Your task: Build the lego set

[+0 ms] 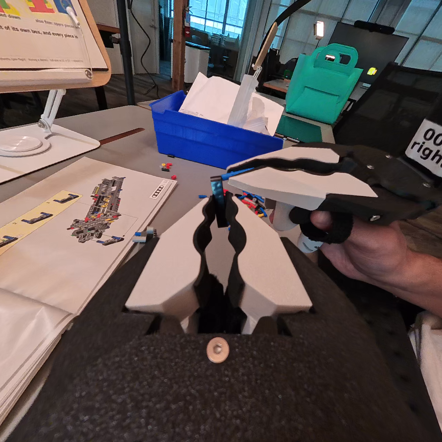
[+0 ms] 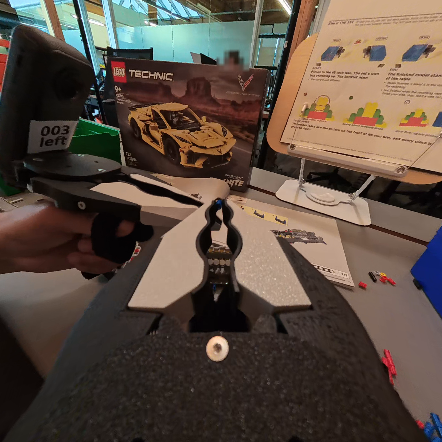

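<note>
Lego set: your build is early, judging from the loose pins [image 1: 253,202] scattered at two o'clock of the open instruction booklet [image 1: 79,229] and a small subassembly [image 1: 146,234] lying at its edge; most of the work remains. Left gripper [image 1: 218,203]: fingers nearly together, pinching a black beam [image 1: 220,210] upright. Right gripper [image 2: 218,203]: fingers pressed on a blue pin [image 1: 235,173], its tip meeting the beam's top end.

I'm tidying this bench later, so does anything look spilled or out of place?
Yes. Small loose pieces lie scattered on the bare table beyond the claws, and a few more sit beside the booklet, outside the blue bin, which holds crumpled paper bags instead.
</note>
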The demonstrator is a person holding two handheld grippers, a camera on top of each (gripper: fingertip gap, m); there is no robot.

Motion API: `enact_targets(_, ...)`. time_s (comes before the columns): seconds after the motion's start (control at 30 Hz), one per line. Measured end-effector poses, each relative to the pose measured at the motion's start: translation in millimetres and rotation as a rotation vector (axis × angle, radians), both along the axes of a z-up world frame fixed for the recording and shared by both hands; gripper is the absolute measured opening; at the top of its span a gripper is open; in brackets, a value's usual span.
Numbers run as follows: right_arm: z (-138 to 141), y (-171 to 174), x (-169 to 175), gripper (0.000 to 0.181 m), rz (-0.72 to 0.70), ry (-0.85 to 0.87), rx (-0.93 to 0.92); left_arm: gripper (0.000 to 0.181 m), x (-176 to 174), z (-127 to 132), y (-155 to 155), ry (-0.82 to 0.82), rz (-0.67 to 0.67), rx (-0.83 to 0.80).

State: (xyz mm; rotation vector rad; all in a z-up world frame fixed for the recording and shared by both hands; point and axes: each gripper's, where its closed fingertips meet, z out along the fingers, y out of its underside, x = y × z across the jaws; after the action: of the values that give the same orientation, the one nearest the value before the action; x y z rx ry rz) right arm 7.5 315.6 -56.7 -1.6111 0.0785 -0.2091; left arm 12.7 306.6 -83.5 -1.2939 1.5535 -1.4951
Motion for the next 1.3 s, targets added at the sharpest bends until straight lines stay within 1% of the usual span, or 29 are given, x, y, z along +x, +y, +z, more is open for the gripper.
enact_targets(0.13, -6, 3, 1, 0.004, -0.001, 0.019, -0.007, 0.007, 1, -2, 5, 0.006, 0.029, 0.019)
enact_targets(0.33, -6, 5, 3, 0.004, -0.014, 0.03, 0.013, 0.007, 3, -4, 7, 0.01, 0.065, 0.051)
enact_targets(0.43, -5, 6, 2, 0.004, -0.01, 0.034, 0.019, 0.007, 3, -4, 8, 0.014, 0.063, 0.029)
enact_targets(0.6, -6, 7, 2, 0.004, -0.011, 0.028, 0.015, 0.006, 4, -5, 10, 0.022, 0.086, 0.042)
enact_targets(0.67, -5, 7, 0, 0.003, -0.007, 0.018, 0.018, 0.007, 4, -9, 10, 0.042, 0.086, 0.032)
enact_targets(0.83, -8, 9, 1, 0.003, -0.013, 0.01, 0.002, 0.007, 4, -8, 10, 0.035, 0.085, 0.034)
enact_targets(1.0, -7, 8, 2, 0.003, -0.008, 0.036, 0.017, 0.007, 3, -7, 10, 0.028, 0.083, 0.047)
enact_targets(1.1, -8, 8, 2, 0.003, -0.007, 0.041, 0.012, 0.006, 4, -8, 11, 0.015, 0.103, 0.12)
enact_targets(1.2, -8, 8, 2, 0.003, -0.001, 0.058, 0.021, 0.006, 4, -8, 15, -0.027, 0.159, 0.303)
enact_targets(1.23, -8, 8, 1, 0.003, 0.003, 0.074, 0.031, 0.006, 4, -7, 14, -0.039, 0.166, 0.334)
enact_targets(1.3, -9, 8, 2, 0.003, 0.02, 0.121, 0.04, 0.006, 4, -9, 14, -0.036, 0.157, 0.343)
